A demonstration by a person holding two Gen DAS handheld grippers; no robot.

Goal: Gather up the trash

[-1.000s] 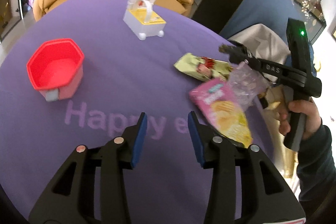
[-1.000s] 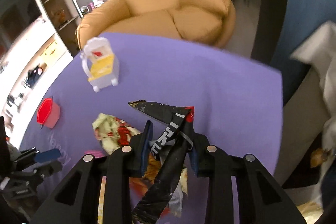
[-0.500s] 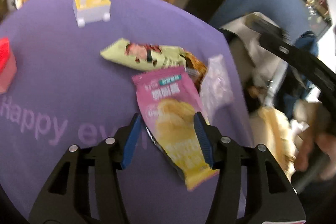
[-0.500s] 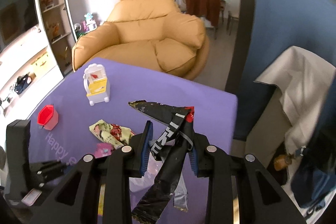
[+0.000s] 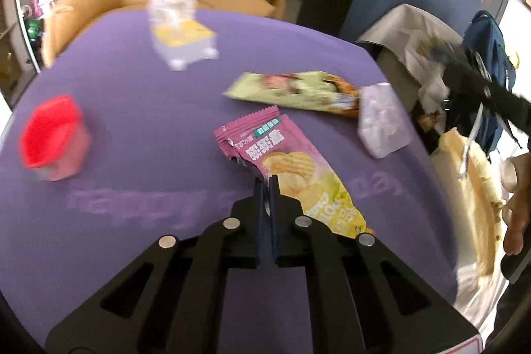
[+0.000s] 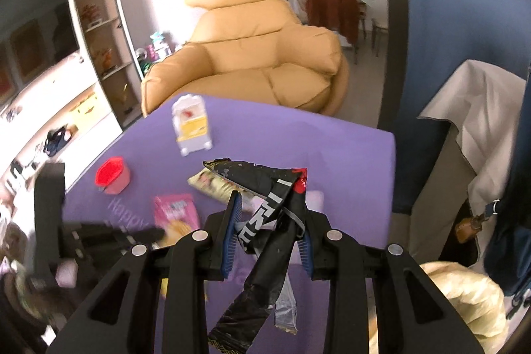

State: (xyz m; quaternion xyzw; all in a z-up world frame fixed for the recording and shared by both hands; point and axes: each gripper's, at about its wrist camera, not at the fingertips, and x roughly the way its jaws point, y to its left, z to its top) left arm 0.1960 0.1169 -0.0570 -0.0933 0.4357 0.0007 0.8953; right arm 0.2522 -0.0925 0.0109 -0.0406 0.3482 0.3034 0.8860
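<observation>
Trash on the purple tablecloth (image 5: 139, 108): pink chip bag (image 5: 285, 161) lies flat near the middle, a pale green wrapper (image 5: 292, 92) just beyond it, a small clear packet (image 5: 381, 121) at the right end of that wrapper.

My left tongs (image 5: 265, 184) are now pinched tight on the near left edge of the pink chip bag. Half a second ago the same jaws stood wide on either side of it; a second ago they hung open over bare cloth, well short of the bag.

My right tongs (image 6: 268, 211) grip a crumpled black wrapper (image 6: 265, 221), same as a second ago, its tail hanging down between the arms. The view behind it has changed: more of the tan armchair (image 6: 252, 55) and the room shows, and the table sits lower in view.

Red tub (image 5: 49, 138) and white toy chair (image 5: 179, 32) stand on the cloth as before.
</observation>
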